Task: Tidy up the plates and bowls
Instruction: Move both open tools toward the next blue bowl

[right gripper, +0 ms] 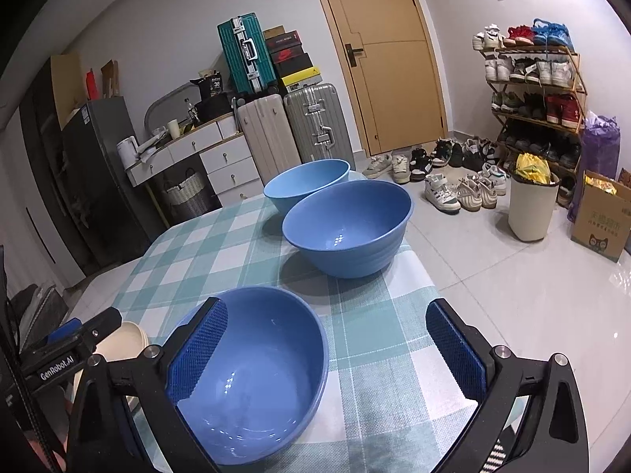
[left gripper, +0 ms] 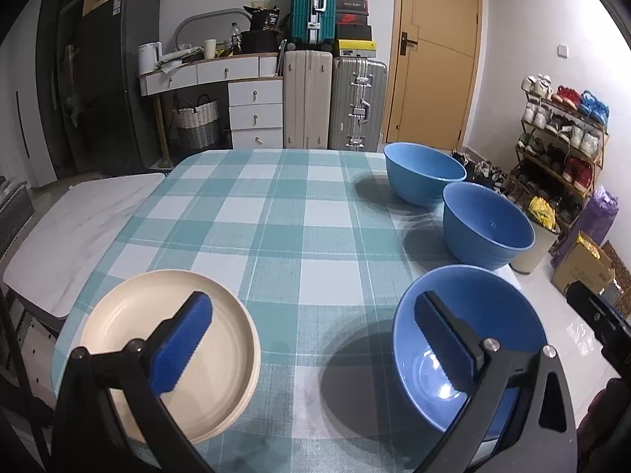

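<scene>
Three round blue plastic bowls are sitting unstacked on the teal-and-white checked tablecloth point(left gripper: 276, 213), the nearest bowl point(right gripper: 252, 374) just ahead of the right gripper point(right gripper: 327, 354), the middle bowl point(right gripper: 347, 228) and farthest bowl point(right gripper: 307, 185) lining up beyond it, so the bowl stacking is looking not yet begun. The round cream plates point(left gripper: 173, 358), seemingly already stacked, are lying under the left finger of the left gripper point(left gripper: 311, 347); both grippers are hanging spread wide and holding nothing. "GenRobot.AI" is showing on the left gripper's body in the right wrist view.

A teal-and-white checked tablecloth point(left gripper: 276, 216) is spread over the table. At the far wall, a teal hard-shell suitcase point(left gripper: 313, 2) is stacked above a beige suitcase point(left gripper: 305, 98) and a silver ribbed suitcase point(left gripper: 357, 102), beside a tan wooden door point(left gripper: 437, 51). On the right, a wooden shoe rack point(right gripper: 536, 90) and a white waste bin point(right gripper: 530, 207) are seen.
</scene>
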Available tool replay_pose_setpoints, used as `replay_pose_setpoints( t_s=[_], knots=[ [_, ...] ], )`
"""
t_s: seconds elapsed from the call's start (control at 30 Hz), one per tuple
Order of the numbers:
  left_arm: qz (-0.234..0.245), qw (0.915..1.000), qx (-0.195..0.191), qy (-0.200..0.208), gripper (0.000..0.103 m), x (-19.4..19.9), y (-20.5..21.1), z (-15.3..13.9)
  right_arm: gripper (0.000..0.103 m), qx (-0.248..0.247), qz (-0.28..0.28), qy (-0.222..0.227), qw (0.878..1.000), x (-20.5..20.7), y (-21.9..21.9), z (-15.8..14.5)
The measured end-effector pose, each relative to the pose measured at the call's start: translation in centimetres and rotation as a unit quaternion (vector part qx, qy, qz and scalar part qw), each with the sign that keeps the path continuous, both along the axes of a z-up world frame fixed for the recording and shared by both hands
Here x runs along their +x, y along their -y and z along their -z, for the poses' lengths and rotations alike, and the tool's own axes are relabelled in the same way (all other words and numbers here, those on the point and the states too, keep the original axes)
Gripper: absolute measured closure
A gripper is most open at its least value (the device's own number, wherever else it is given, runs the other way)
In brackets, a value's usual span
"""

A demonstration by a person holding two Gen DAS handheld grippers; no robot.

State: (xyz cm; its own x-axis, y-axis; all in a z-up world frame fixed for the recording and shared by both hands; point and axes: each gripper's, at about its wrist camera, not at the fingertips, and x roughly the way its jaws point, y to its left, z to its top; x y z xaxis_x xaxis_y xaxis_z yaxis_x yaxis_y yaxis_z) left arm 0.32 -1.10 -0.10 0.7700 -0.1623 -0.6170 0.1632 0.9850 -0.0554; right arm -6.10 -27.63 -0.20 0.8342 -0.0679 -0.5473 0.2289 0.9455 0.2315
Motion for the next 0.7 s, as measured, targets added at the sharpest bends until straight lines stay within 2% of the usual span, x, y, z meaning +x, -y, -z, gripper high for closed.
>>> replay_pose_setpoints(
  t_s=[0.2, 0.27, 0.3, 0.43, 0.57, 0.63, 0.7],
  knots=[
    [0.006, 0.9999, 0.010, 0.006, 0.000, -0.2, 0.4, -0.3, 0.001, 0.005, 0.003, -0.002, 1.000, 0.0, 0.3, 0.1],
    [0.020, 0.9997, -0.003, -0.014, 0.000, 0.5, 0.6, -0.7, 0.001, 0.011, 0.005, -0.003, 1.000, 0.0, 0.6, 0.2],
    [0.032, 0.9991, -0.003, -0.027, 0.000, 0.9, 0.9, -1.3, 0.001, 0.016, 0.006, -0.005, 1.000, 0.1, 0.7, 0.3],
    [0.070, 0.9967, -0.016, -0.037, 0.000, 2.3, 1.6, -5.2, 0.001, 0.062, 0.005, -0.034, 0.997, 1.4, 1.8, 0.4],
    [0.114, 0.9898, 0.025, -0.082, 0.000, 5.6, 5.0, -7.8, 0.001, 0.077, -0.013, -0.038, 0.996, 2.9, 3.4, -1.2],
    [0.134, 0.9834, 0.047, -0.113, 0.000, 7.7, 7.1, -7.9, 0.001, 0.088, -0.017, -0.041, 0.995, 3.8, 4.6, -2.2],
    [0.146, 0.9767, 0.051, -0.149, 0.000, 10.0, 9.2, -7.4, 0.001, 0.100, -0.020, -0.051, 0.994, 4.9, 5.9, -3.0]
  ],
)
